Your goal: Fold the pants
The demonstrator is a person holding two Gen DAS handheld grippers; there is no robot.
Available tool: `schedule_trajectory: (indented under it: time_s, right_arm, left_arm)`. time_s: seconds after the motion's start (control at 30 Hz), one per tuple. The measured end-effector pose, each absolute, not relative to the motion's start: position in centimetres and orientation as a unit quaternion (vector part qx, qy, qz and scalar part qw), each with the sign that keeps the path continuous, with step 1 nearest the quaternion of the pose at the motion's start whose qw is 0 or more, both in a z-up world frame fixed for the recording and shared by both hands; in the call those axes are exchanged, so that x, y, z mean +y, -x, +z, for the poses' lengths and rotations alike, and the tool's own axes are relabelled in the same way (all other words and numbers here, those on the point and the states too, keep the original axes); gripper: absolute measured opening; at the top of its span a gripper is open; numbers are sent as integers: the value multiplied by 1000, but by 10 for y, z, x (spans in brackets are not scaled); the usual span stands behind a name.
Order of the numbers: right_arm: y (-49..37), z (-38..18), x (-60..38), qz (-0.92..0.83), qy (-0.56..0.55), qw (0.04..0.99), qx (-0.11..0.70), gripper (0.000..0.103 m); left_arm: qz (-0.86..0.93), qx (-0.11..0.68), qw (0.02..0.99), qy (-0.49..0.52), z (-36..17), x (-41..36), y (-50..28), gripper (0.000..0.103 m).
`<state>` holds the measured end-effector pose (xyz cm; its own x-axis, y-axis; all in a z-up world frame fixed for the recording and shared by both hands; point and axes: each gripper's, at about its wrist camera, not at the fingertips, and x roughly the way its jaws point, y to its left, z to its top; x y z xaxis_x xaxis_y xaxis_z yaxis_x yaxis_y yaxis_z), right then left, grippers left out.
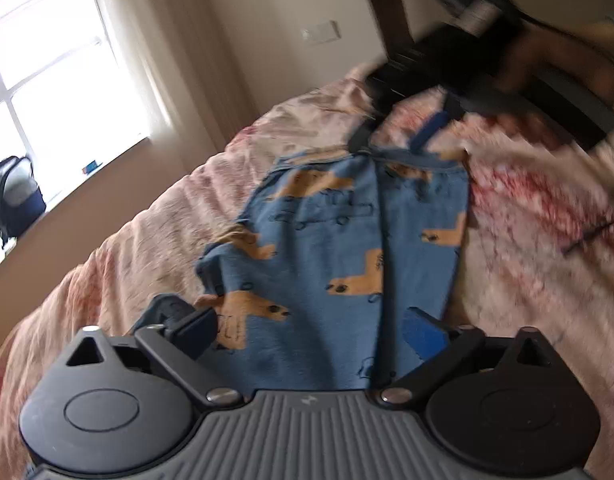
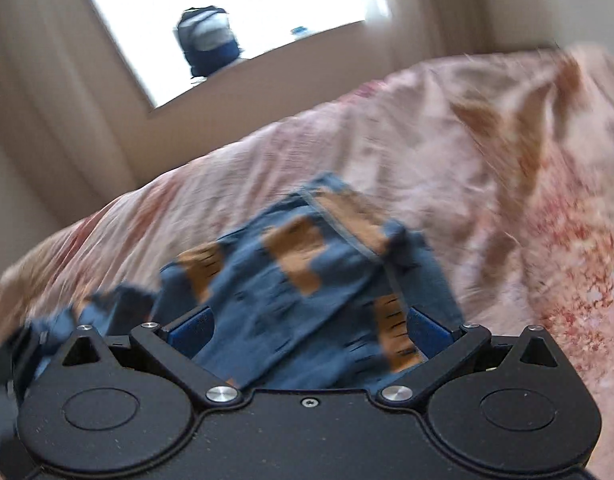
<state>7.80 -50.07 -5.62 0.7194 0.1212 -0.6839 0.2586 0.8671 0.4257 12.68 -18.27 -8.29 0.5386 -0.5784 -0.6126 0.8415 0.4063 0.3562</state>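
The small blue cotton pants [image 1: 339, 240] with tan animal prints lie partly folded on the bed's pink-and-red floral bedspread [image 1: 527, 208] — the waistband end toward the far side in the left wrist view. The left tool [image 1: 311, 328] stands spread wide above the near end of the cloth, pinching nothing. The right tool [image 2: 307, 326] is spread wide too, with the pants [image 2: 307, 264] bunched between and beyond its blue pads — the pads are not pressing on the fabric. A dark backpack [image 2: 207, 40] sits on the bright window sill [image 2: 267, 56].
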Motion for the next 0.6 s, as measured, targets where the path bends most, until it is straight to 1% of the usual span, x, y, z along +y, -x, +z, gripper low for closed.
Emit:
schedule_trajectory:
  time_s: [0.03, 0.07, 0.1, 0.13, 0.17, 0.2, 0.23, 0.27, 0.33, 0.37, 0.43, 0.47, 0.5, 0.53, 0.6]
  right_arm:
    - [-82, -59, -508, -40, -267, 889, 370, 102]
    - [-87, -62, -514, -48, -278, 886, 368, 101]
    - [-90, -65, -522, -55, -285, 883, 368, 96]
    - [-94, -67, -527, -62, -292, 881, 368, 88]
    - [-98, -69, -531, -65, -297, 879, 367, 85]
    - [-102, -71, -535, -67, -301, 878, 367, 79]
    - [-105, -73, -537, -71, -302, 877, 367, 75]
    - [-106, -72, -540, -74, -302, 877, 366, 72]
    - [-109, -71, -543, -84, -299, 879, 362, 61]
    - [-109, -71, -544, -86, -300, 880, 359, 59]
    - [-112, -72, -546, -89, -303, 878, 359, 55]
    - [-112, -72, -546, -92, -302, 877, 362, 53]
    - [-112, -72, -546, -93, -300, 877, 364, 45]
    - [-112, -72, -546, -92, -296, 878, 364, 32]
    - [-113, -70, -548, -88, -292, 880, 363, 17]
  left_arm:
    - [-438, 202, 809, -336, -85, -186, -124, 87]
    - [-443, 202, 802, -344, -87, -188, -121, 83]
    - [-451, 199, 795, -353, -90, -189, -118, 75]
    - [-455, 195, 788, -365, -93, -190, -115, 69]
    - [-455, 194, 784, -375, -96, -192, -113, 65]
    - [-453, 194, 782, -382, -98, -192, -112, 56]
    - [-454, 197, 780, -384, -99, -192, -112, 50]
    - [-455, 203, 779, -381, -99, -192, -112, 49]
    - [-454, 219, 780, -370, -98, -191, -115, 46]
    - [-453, 226, 780, -368, -97, -191, -117, 44]
    - [-448, 240, 779, -368, -97, -192, -120, 23]
    - [-447, 247, 777, -368, -97, -192, -121, 18]
    - [-446, 252, 776, -368, -96, -191, -123, 11]
    - [-445, 254, 776, -367, -95, -191, -123, 4]
    - [-445, 252, 778, -364, -92, -188, -123, 1]
